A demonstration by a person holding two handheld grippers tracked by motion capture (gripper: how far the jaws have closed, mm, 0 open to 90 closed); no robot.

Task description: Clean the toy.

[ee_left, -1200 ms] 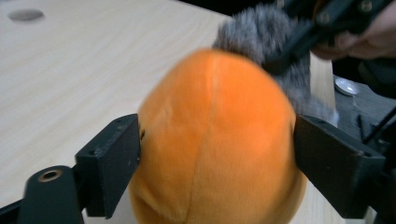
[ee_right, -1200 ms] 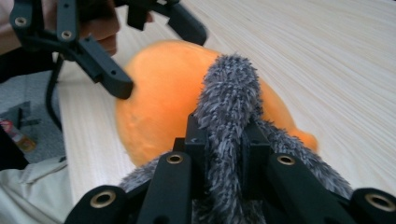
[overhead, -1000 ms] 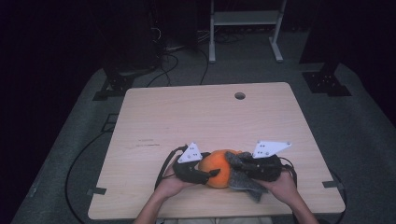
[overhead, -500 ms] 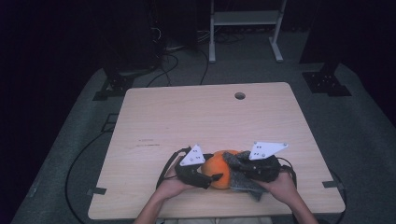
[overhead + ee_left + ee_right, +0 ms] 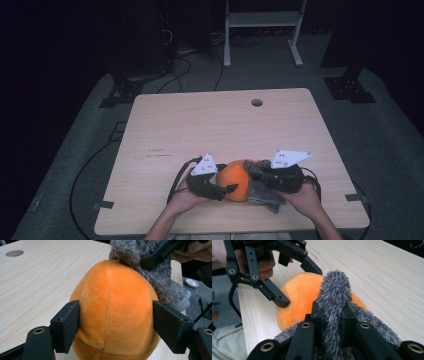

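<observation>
Little has been moved since the earlier pictures: the orange plush ball [image 5: 236, 179] is seen at the same spot near the front edge of the table [image 5: 210, 125], and both hands are kept close on either side of it. Only the jaws of the left gripper [image 5: 220, 187] have been changed; they were opened wider and have just been closing a bit again.

Seen from the left gripper's own view, the orange plush ball [image 5: 112, 312] is found between the two black jaws. The jaw on the left side of that view is laid against the soft orange side. The other jaw is just beside the ball, and it cannot be told if it is pressed on. So the jaws are held about half open around the ball.

A grey furry cloth [image 5: 260, 190] is tucked against the ball on its right side and partly under it. In the right gripper view, a fold of the grey furry cloth [image 5: 334, 305] is pinched tight between the jaws of the right gripper [image 5: 331, 315], which are nearly shut on it. The fold is stood up in front of the ball [image 5: 299, 300], and it is touching the orange fur.
</observation>
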